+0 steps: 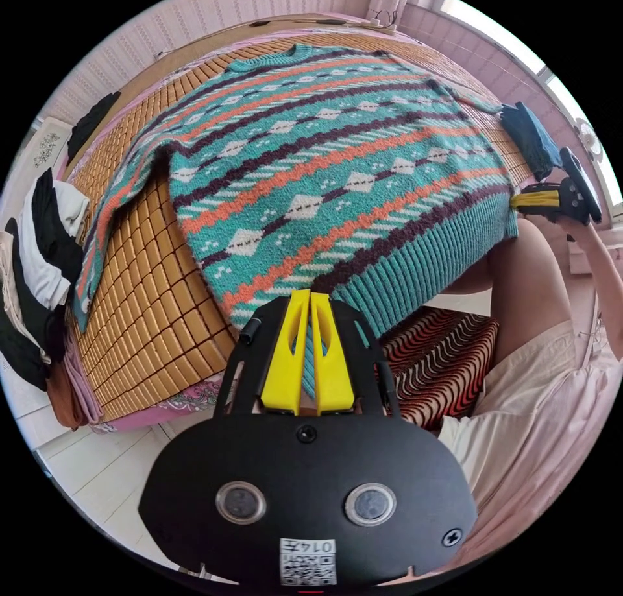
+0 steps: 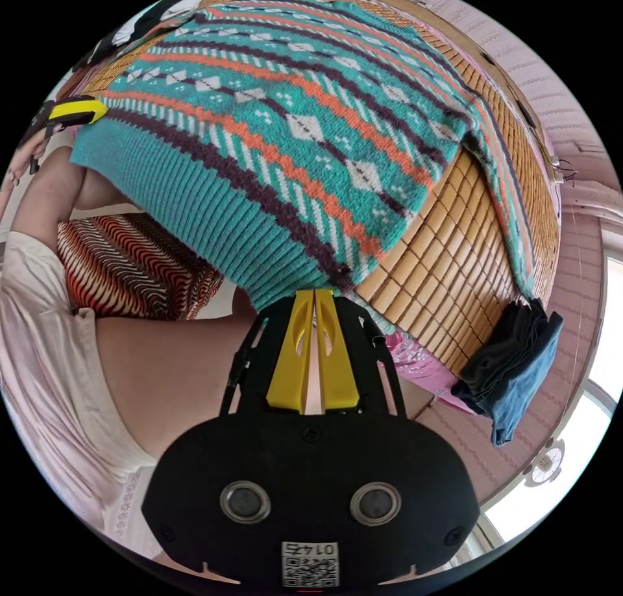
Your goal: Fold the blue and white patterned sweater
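The sweater (image 1: 324,168) lies spread flat, front up, on a bed covered with a bamboo mat (image 1: 149,298); its ribbed hem hangs just over the mat's near edge. It is knitted in teal with orange, dark purple and white diamond bands. One sleeve runs down along the mat toward a pile of black and white clothes (image 1: 39,252) at the bed's side.

The left claw (image 1: 310,298) has its yellow jaws pressed together on one corner of the ribbed hem, teal knit showing between them. The right claw (image 2: 315,296) is likewise closed at the other hem corner, its tips pinching the edge of the rib.

A folded dark blue garment (image 2: 513,369) sits at the bed's corner just beyond the other sleeve's cuff. The person's leg (image 2: 175,356) stands close against the bed edge below the hem, with a red, black and white wavy-striped rug (image 1: 441,362) on the floor beside it.
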Motion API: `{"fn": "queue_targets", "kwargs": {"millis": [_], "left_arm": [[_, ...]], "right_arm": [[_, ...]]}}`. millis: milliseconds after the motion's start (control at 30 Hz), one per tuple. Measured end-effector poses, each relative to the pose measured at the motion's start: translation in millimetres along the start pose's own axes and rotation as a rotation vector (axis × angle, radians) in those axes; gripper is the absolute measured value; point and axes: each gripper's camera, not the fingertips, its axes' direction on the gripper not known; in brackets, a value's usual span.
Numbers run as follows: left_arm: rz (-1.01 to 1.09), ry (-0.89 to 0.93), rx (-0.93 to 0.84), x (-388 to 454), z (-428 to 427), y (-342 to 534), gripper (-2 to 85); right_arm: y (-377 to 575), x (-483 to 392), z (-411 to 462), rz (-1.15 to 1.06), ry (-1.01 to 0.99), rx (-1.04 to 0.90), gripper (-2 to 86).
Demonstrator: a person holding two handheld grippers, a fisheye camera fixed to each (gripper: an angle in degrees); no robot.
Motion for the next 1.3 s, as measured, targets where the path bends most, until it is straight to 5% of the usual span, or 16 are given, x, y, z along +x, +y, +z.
{"fn": "queue_targets", "kwargs": {"millis": [367, 667, 933, 1300], "left_arm": [[-0.073, 0.003, 0.181, -51.7, -55.8, -36.2, -0.5], [-0.038, -0.029, 0.276, -95.9, -90.3, -63.6, 1.4], [-0.36, -0.018, 0.366, -272.7, -113.2, 42.8, 4.4], [-0.806, -0.212, 0.428, -547.4, -125.0, 225.4, 8.4]], "right_arm": [[-75.6, -9.7, -7.3, -0.06, 0.045, 0.232, -0.7], [-127.3, -77.9, -18.0, -0.241, -0.052, 0.436, 3.9], [-185.6, -141.1, -33.8, -0.414, -0.173, 0.521, 6.4], [-320.5, -317.7, -55.6, -0.719, -0.076, 0.598, 10.2]]}}
